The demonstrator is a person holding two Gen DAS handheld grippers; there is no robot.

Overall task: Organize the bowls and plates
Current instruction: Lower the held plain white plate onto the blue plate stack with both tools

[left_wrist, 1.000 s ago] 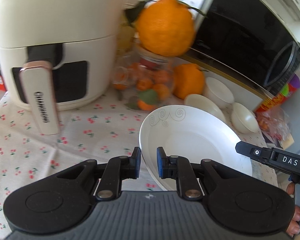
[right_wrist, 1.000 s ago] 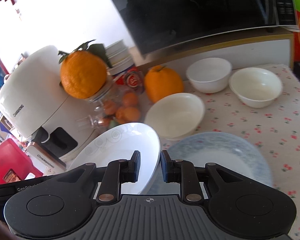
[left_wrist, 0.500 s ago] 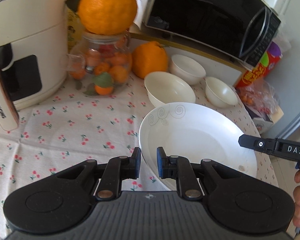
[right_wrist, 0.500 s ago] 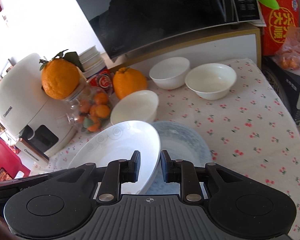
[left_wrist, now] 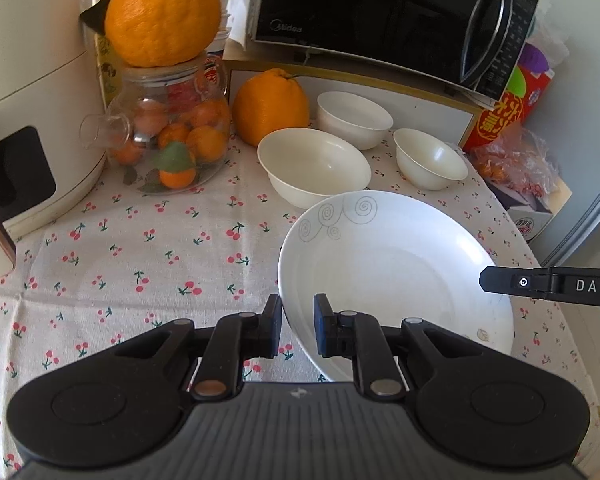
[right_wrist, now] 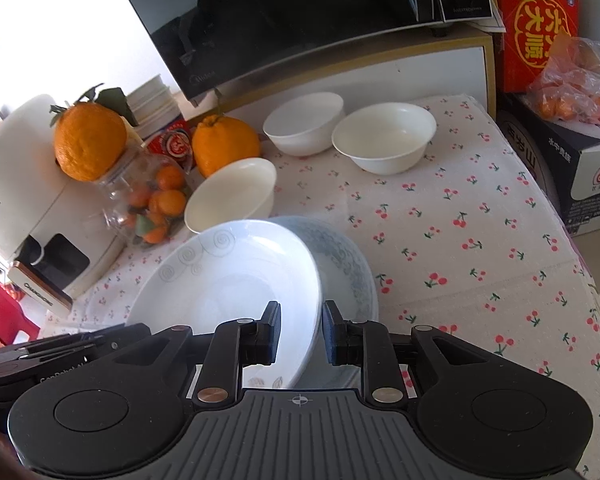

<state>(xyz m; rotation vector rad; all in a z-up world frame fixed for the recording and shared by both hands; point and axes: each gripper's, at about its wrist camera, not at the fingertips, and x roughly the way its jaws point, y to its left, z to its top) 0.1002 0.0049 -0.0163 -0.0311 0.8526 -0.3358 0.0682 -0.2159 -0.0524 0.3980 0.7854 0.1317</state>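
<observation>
A white deep plate with grey swirl marks (left_wrist: 392, 272) (right_wrist: 228, 280) is held tilted above the table by both grippers. My left gripper (left_wrist: 297, 328) is shut on its left rim. My right gripper (right_wrist: 299, 330) is shut on its right rim. Under it in the right wrist view lies a blue-patterned plate (right_wrist: 348, 268) on the cherry tablecloth. Three white bowls stand behind: a large one (left_wrist: 314, 166) (right_wrist: 232, 196), one at the back (left_wrist: 354, 118) (right_wrist: 304, 122), and one to the right (left_wrist: 430, 158) (right_wrist: 384, 136).
A white air fryer (left_wrist: 28, 120) stands at the left. A glass jar of small oranges (left_wrist: 172, 140) carries a big orange (left_wrist: 162, 12); another orange (left_wrist: 270, 106) sits beside it. A black microwave (left_wrist: 380, 12) is on a shelf behind. Boxes and a bag (right_wrist: 572, 80) lie right of the table edge.
Both grippers have pulled back and up with the swirl plate held between them. The view has widened, and the plate now hangs over the blue-patterned plate.
</observation>
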